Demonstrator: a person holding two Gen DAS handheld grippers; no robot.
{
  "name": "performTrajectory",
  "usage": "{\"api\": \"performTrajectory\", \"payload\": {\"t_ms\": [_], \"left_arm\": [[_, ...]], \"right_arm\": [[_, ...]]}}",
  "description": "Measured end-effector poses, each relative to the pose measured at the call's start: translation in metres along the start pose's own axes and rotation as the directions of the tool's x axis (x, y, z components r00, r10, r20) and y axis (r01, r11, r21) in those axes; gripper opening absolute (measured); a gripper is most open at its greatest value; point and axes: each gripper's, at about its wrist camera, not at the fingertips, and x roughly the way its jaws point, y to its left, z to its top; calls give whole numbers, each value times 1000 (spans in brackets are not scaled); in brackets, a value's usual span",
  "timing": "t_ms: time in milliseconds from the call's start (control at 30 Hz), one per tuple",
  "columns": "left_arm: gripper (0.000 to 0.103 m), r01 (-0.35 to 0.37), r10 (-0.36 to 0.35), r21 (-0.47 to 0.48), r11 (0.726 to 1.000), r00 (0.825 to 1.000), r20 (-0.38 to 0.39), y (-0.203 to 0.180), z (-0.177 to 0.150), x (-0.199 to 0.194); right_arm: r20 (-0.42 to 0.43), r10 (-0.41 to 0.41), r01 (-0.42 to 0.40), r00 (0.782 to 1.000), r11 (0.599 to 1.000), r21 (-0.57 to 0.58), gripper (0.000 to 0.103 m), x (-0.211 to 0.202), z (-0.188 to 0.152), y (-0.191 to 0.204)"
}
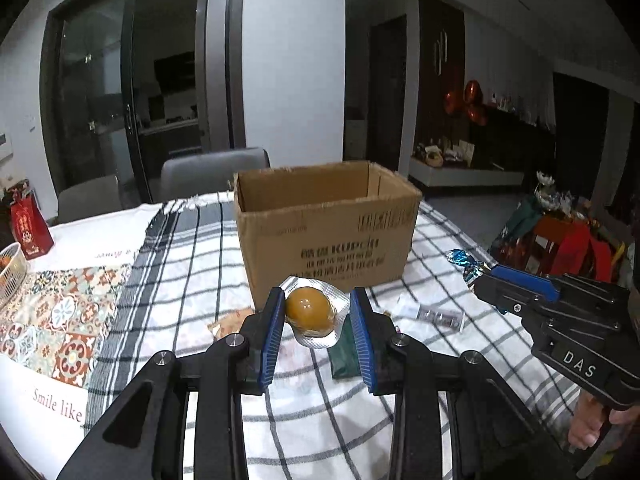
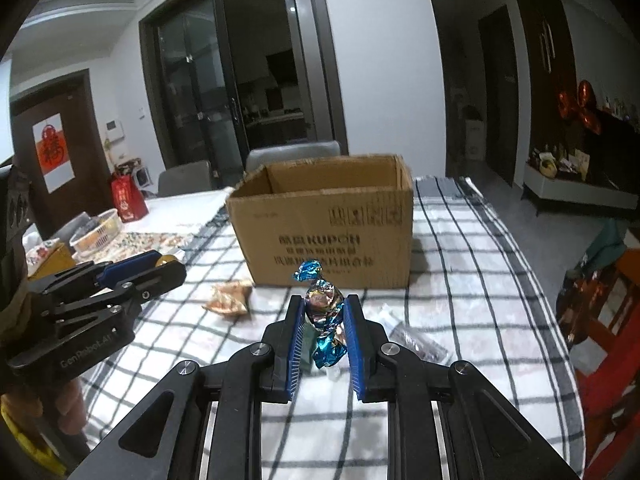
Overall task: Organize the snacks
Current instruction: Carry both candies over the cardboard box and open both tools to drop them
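My left gripper (image 1: 318, 300) is shut on a brown egg snack in a silver blister pack (image 1: 310, 312), held above the checked tablecloth in front of the open cardboard box (image 1: 326, 232). My right gripper (image 2: 324, 304) is shut on a blue foil-wrapped candy (image 2: 324, 308), also held in front of the box (image 2: 332, 236). The right gripper shows at the right of the left wrist view (image 1: 480, 280), the left gripper at the left of the right wrist view (image 2: 172, 266). The box looks empty as far as its inside shows.
On the cloth lie an orange-brown snack packet (image 2: 228, 300), a dark green packet (image 1: 344, 360) and a clear wrapped packet (image 1: 436, 316). A white basket (image 2: 96, 234) and red bag (image 2: 128, 198) stand at the far left. Grey chairs (image 1: 212, 172) are behind the table.
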Motion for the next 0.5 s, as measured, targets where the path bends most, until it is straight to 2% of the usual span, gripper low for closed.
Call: {"api": "performTrajectory", "payload": {"t_ms": [500], "left_arm": [[33,0,0,1,1000,995,99,3,45,-1]], "right_arm": [[99,26,-24,995,1000,-20,21,1,43,3]]}}
